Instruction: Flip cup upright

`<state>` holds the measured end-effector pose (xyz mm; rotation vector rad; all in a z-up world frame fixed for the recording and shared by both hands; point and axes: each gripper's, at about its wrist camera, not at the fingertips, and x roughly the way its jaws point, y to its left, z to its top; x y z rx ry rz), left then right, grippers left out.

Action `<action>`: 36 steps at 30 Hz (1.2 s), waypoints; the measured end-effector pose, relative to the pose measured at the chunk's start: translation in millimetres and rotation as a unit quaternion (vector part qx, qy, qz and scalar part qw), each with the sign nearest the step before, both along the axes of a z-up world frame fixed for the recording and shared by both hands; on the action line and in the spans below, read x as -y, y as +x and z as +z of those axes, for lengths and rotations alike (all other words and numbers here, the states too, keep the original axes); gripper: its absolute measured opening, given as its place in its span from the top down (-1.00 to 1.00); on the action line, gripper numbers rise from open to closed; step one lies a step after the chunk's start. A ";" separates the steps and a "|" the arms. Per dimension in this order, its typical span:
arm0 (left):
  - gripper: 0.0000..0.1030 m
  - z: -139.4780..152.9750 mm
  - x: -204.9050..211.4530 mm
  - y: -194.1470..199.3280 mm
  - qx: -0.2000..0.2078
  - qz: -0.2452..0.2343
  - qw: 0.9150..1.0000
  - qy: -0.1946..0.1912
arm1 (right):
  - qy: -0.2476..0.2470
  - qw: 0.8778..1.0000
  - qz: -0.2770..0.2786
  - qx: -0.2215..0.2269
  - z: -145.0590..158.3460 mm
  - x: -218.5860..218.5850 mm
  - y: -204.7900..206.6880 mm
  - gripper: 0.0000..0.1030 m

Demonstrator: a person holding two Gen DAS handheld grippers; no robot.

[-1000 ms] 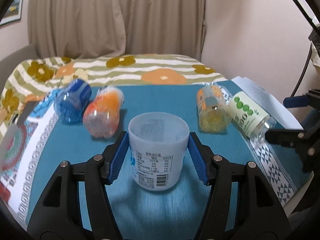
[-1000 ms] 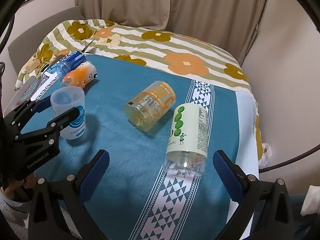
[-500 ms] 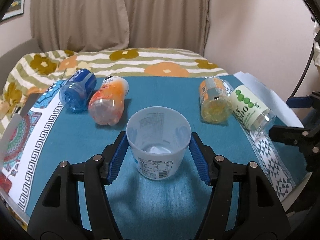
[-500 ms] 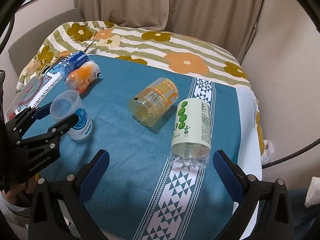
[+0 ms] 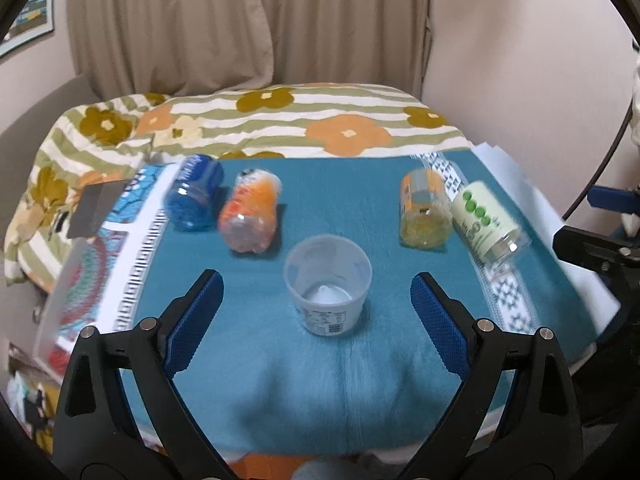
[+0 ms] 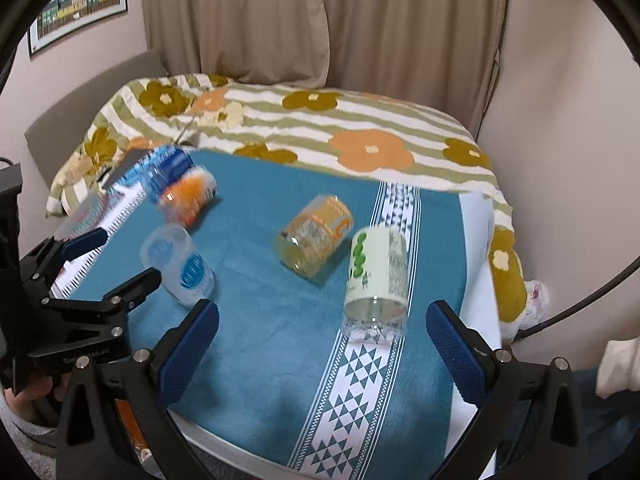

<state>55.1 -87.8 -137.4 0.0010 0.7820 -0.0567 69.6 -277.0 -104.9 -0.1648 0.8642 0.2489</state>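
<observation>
A translucent white plastic cup (image 5: 327, 285) with a blue label stands upright on the teal cloth (image 5: 328, 376), mouth up; it also shows in the right wrist view (image 6: 178, 266). My left gripper (image 5: 318, 312) is open and drawn back, its blue pads wide on either side of the cup and not touching it. It also shows in the right wrist view (image 6: 108, 256), beside the cup. My right gripper (image 6: 322, 344) is open and empty over the near edge of the cloth, close to the green-dotted white bottle (image 6: 376, 280).
Several bottles lie on their sides: a blue one (image 5: 196, 196) and an orange one (image 5: 250, 216) at the left, an orange-label one (image 5: 425, 210) and the green-dotted one (image 5: 486, 222) at the right. A flowered blanket (image 5: 280, 120) lies behind. The surface edge runs close in front.
My left gripper has opened, let go of the cup and pulled back. The cup now stands free and upright on the cloth. The right gripper has risen slightly.
</observation>
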 end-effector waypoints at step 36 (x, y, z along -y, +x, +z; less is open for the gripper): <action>-1.00 102.5 -77.3 -52.2 -0.023 0.014 0.999 -0.025 | 0.016 0.989 -0.149 -0.014 68.5 -34.4 -61.5 -1.00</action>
